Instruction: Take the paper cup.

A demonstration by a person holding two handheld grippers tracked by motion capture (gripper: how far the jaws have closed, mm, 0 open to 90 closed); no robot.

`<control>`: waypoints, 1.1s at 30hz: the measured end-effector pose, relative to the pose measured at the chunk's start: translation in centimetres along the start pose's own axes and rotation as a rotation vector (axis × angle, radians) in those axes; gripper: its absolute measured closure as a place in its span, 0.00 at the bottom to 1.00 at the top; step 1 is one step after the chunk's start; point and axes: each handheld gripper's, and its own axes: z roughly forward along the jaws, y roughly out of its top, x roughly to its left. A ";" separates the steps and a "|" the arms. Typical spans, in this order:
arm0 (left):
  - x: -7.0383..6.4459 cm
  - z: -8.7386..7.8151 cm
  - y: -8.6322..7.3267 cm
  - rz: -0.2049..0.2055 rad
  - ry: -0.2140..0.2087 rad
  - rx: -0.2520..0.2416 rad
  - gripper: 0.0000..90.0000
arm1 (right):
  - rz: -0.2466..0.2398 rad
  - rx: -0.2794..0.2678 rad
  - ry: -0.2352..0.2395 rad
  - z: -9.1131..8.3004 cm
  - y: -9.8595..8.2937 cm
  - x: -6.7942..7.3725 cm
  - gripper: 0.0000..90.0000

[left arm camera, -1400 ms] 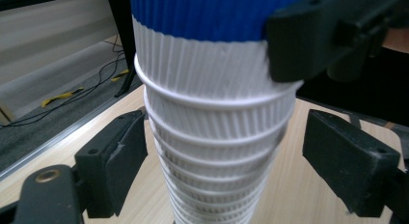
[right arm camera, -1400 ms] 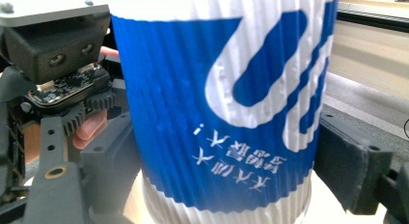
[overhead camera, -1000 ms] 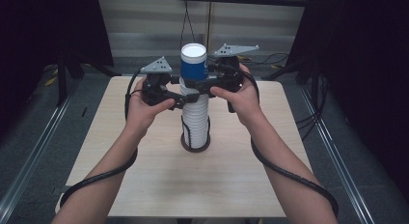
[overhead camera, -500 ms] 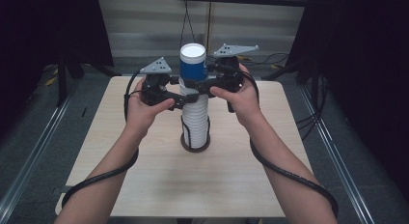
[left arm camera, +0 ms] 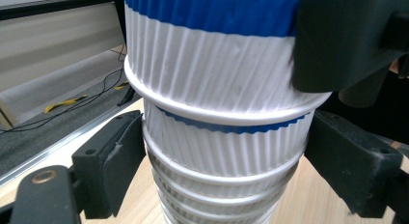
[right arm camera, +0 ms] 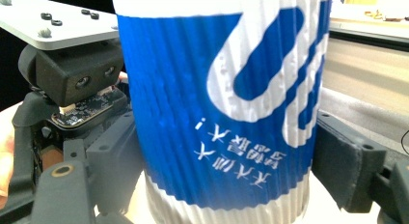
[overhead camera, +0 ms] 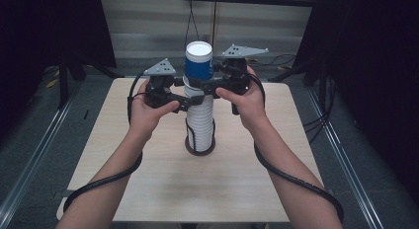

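Note:
A tall stack of ribbed white paper cups [overhead camera: 200, 121] stands upside down in a black wire holder [overhead camera: 189, 139] at the middle of the table [overhead camera: 148, 189]. The top cup [overhead camera: 198, 62], blue and white with printed characters, sits loosely over the one below, whose blue band [left arm camera: 231, 127] shows under its rim. My left gripper [overhead camera: 186, 102] is shut on the stack [left arm camera: 222, 156] just beneath that rim. My right gripper [overhead camera: 203, 86] is shut on the top cup [right arm camera: 217, 113], one pad on each side.
The wooden table is bare around the holder. Cables trail from both grippers along the person's forearms [overhead camera: 291, 174]. Metal floor rails [overhead camera: 34, 155] run along both sides of the table, and dark curtains hang beyond them.

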 end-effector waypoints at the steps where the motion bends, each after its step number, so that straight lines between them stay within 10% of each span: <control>1: 0.0 0.0 0.0 0.000 0.000 0.001 0.16 | -0.003 0.000 0.000 0.0 0.0 0.0 0.21; 33: 0.1 0.0 -0.3 -0.008 -0.004 -0.025 0.16 | 0.007 -0.093 0.002 -2.1 3.3 0.3 0.25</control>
